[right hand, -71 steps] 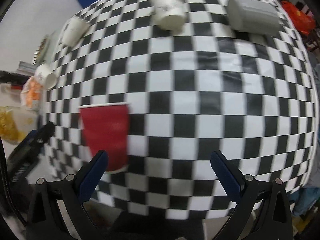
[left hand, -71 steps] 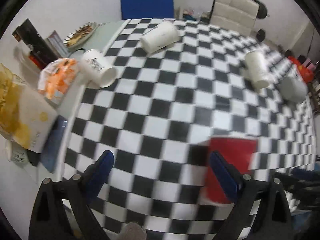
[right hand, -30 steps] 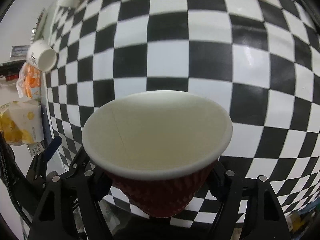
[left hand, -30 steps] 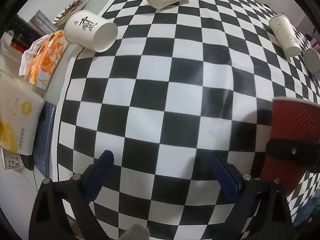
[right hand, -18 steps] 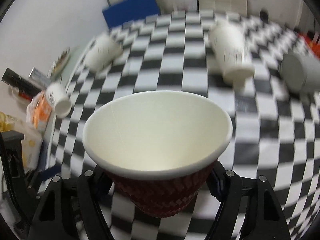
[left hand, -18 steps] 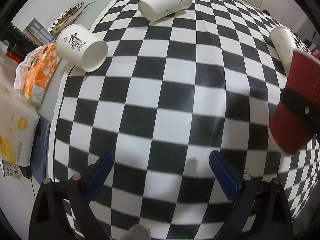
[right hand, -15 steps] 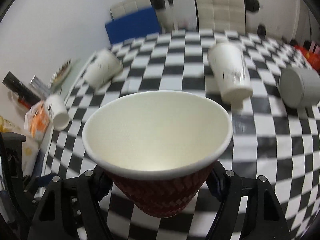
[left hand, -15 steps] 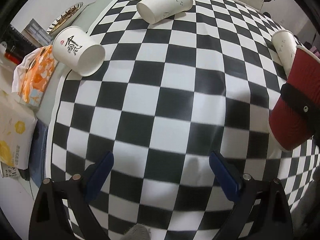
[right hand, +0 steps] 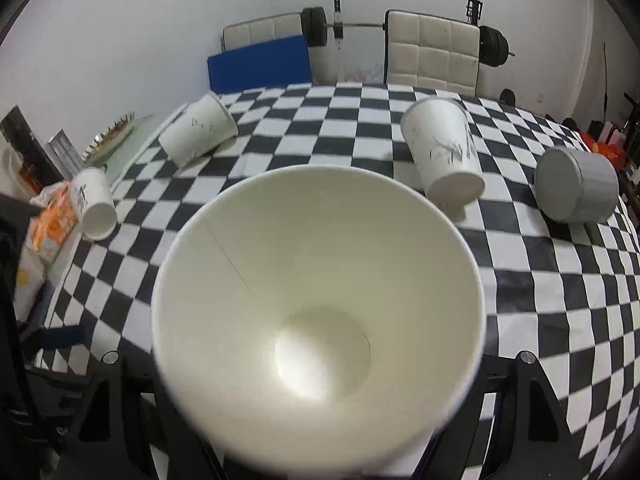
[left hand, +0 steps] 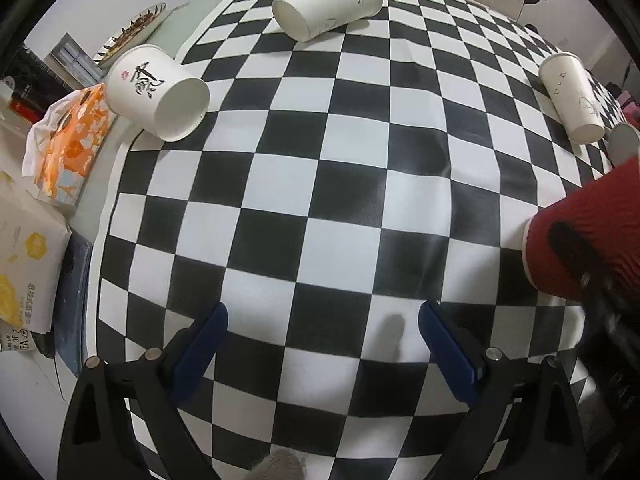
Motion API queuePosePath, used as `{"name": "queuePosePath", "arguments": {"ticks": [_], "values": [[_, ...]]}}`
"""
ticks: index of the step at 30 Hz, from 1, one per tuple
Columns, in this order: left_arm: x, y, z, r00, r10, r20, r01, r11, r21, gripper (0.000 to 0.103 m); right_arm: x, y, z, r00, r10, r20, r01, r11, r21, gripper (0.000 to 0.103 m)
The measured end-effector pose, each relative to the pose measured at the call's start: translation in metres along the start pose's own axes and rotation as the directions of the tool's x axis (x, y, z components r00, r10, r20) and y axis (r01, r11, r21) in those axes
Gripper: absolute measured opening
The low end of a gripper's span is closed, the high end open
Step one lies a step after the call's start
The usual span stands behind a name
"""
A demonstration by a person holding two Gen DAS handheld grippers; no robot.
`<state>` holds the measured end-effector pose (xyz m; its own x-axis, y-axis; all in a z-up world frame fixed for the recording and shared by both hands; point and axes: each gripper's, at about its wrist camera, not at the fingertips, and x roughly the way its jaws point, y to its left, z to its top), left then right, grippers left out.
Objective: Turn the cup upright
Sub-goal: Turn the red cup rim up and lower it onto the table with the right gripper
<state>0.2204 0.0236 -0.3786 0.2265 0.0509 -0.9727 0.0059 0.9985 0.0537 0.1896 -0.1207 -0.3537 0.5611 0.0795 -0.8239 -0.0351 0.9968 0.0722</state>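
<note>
My right gripper (right hand: 316, 372) is shut on the red paper cup (left hand: 584, 244), held above the checkered table (left hand: 320, 184). In the right wrist view the cup's white inside (right hand: 320, 320) fills the frame, its mouth facing the camera; the fingertips are hidden behind it. In the left wrist view the cup is tilted at the right edge, base toward the left, off the cloth. My left gripper (left hand: 322, 352) is open and empty over the near part of the table.
Three white paper cups lie on their sides: one at the left edge (left hand: 158, 96), one at the far side (left hand: 328, 0), one at the right (left hand: 572, 96). A grey cup (right hand: 576, 190) lies far right. Tissue packs (left hand: 68, 148) and boxes sit left of the cloth.
The right gripper closed on the red cup, lifted it off the table and has been turning it over; the cup's mouth now faces the camera more squarely. The left gripper stayed open.
</note>
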Motion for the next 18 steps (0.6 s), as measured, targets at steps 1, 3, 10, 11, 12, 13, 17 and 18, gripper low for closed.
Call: {"name": "queuePosePath", "arguments": {"ticks": [1,3,10,11,12,13,17,18], "values": [[-0.003,0.000,-0.002,1.000,0.006,0.012,-0.006,1.000,0.003,0.097,-0.002,0.000,-0.004,1.000,-0.013,-0.012,0.013,1.000,0.000,0.091],[-0.011,-0.001,-0.010,0.999,0.014,0.033,-0.015,1.000,0.011,0.098,-0.007,0.001,-0.011,0.999,-0.037,-0.022,0.037,0.999,-0.003,0.091],[-0.041,0.006,-0.025,0.994,0.021,0.109,-0.023,1.000,0.017,0.098,-0.041,0.002,-0.030,0.994,-0.105,-0.014,0.105,0.994,-0.002,0.092],[-0.047,0.005,-0.029,0.993,0.022,0.116,-0.024,1.000,0.018,0.098,-0.046,0.001,-0.033,0.994,-0.109,-0.013,0.109,0.994,0.002,0.092],[-0.049,0.006,-0.030,0.993,0.022,0.118,-0.025,1.000,0.019,0.098,-0.053,0.000,-0.036,0.993,-0.116,-0.015,0.116,0.993,0.006,0.092],[-0.054,0.005,-0.032,0.992,0.022,0.121,-0.025,0.999,0.021,0.098,-0.059,0.000,-0.038,0.992,-0.122,-0.015,0.122,0.993,0.006,0.092],[-0.078,0.005,-0.036,0.984,0.004,0.177,-0.008,1.000,0.021,0.098,-0.092,-0.005,-0.045,0.985,-0.172,0.009,0.172,0.985,0.024,0.093],[-0.087,0.004,-0.039,0.981,0.008,0.196,-0.012,1.000,0.019,0.098,-0.103,-0.006,-0.045,0.982,-0.188,0.013,0.187,0.982,0.033,0.093]]}}
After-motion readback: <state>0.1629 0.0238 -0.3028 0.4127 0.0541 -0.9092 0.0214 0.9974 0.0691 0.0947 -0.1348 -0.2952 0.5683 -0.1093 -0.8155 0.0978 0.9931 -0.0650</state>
